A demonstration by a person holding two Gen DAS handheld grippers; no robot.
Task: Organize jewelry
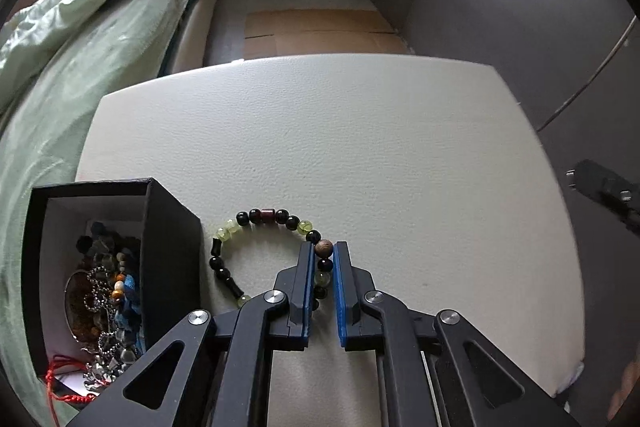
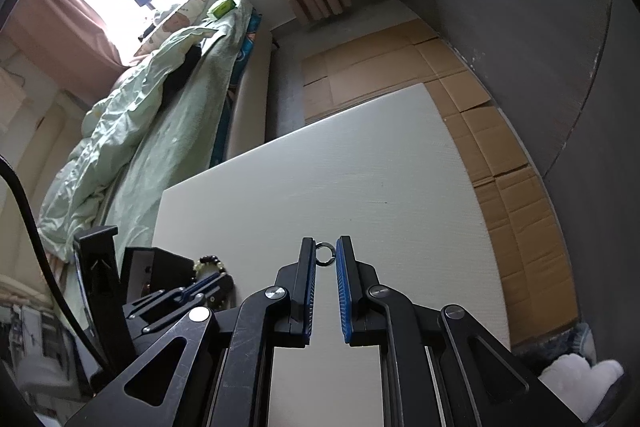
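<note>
The left tongs (image 1: pixel 323 259) pinch one side of a bead bracelet (image 1: pixel 264 251) lying on the desk (image 1: pixel 360 147) just beside the black box (image 1: pixel 168 247). Only the right-wrist view shows the right tongs (image 2: pixel 325 255) pinching a small metal ring (image 2: pixel 325 254).

Bracelet (image 1: pixel 256 251) beads black, pale green, maroon (one wood-brown); box (image 1: pixel 168 247) black; worktop (image 1: pixel 360 147) off-white; claw pads (image 1: pixel 340 291) blue.
</note>
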